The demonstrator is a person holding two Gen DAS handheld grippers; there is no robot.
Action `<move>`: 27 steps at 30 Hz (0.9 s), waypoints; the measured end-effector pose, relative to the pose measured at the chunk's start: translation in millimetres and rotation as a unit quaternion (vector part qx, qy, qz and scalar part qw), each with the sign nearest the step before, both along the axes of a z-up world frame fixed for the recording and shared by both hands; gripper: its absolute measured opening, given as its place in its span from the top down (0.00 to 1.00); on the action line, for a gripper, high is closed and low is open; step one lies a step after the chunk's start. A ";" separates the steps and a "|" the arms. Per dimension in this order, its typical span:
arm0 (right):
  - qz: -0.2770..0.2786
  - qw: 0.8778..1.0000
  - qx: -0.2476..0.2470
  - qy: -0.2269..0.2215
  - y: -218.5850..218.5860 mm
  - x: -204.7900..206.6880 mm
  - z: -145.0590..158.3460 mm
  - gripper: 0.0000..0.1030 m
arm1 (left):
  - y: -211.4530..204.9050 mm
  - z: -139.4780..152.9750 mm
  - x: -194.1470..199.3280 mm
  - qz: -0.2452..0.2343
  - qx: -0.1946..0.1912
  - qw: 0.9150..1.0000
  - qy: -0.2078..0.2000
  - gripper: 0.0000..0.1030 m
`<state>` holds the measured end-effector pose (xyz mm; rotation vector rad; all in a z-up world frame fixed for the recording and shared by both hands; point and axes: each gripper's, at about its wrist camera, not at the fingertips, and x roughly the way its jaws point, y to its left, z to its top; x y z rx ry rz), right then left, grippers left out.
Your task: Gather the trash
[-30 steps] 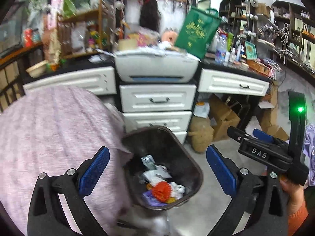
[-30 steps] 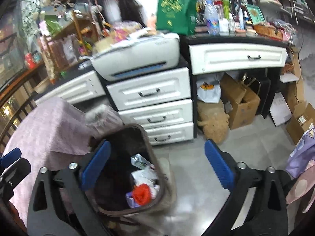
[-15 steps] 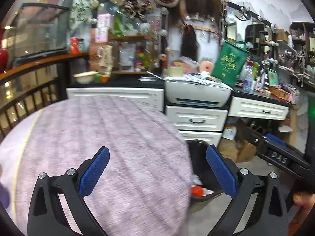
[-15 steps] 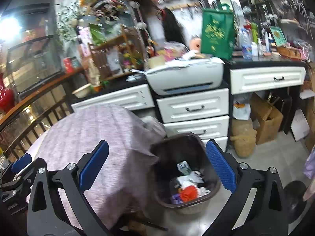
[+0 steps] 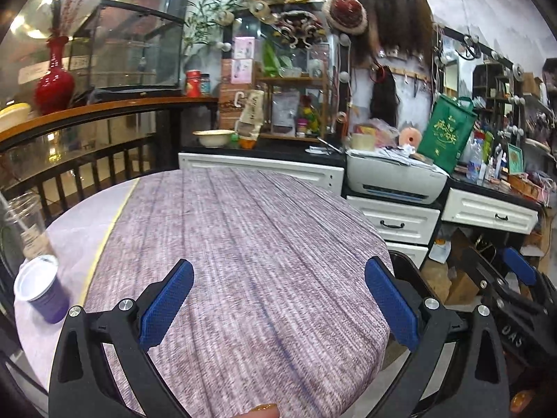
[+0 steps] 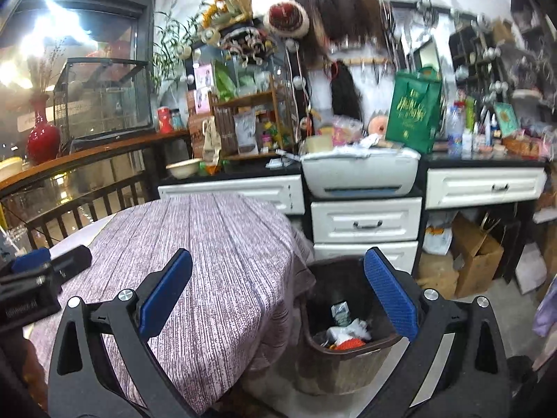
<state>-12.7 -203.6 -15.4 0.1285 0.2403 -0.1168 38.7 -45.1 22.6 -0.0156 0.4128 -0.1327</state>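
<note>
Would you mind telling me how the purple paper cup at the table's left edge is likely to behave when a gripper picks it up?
The purple paper cup looks thin-walled, so it would probably crush under a hard squeeze. Its white inside shows no liquid, so it is likely very light and may slide or tip if nudged. It already appears tilted near the table edge, though the fisheye may exaggerate that, so a push could knock it off.

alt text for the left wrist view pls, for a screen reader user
The open left gripper, its blue-padded fingers empty, hovers over a round table in a mauve woven cloth. At the table's left edge stand a purple paper cup and a clear plastic cup with a straw; white drawers and cluttered shelves fill the background.
</note>
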 end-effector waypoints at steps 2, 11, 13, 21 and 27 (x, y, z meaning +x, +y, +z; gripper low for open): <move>-0.001 1.000 -0.008 -0.010 4.1 -10.8 -0.3 0.06 | 3.8 0.4 -5.6 0.005 -0.002 1.000 -0.001 0.05; -0.001 0.999 -0.034 -0.030 8.3 -40.6 -5.9 0.06 | 11.4 -0.7 -33.0 0.019 0.002 1.000 -0.023 0.05; 0.000 0.999 -0.024 -0.027 4.1 -40.2 -5.5 0.06 | 9.5 -1.5 -39.7 0.020 0.008 0.999 -0.029 0.05; -0.004 0.999 -0.021 -0.024 2.1 -40.9 -8.2 0.06 | 5.0 1.5 -46.4 0.014 0.018 0.999 -0.039 0.05; -0.003 0.999 -0.024 -0.022 3.0 -40.5 -10.4 0.06 | 6.4 0.6 -47.4 0.014 0.015 0.999 -0.039 0.05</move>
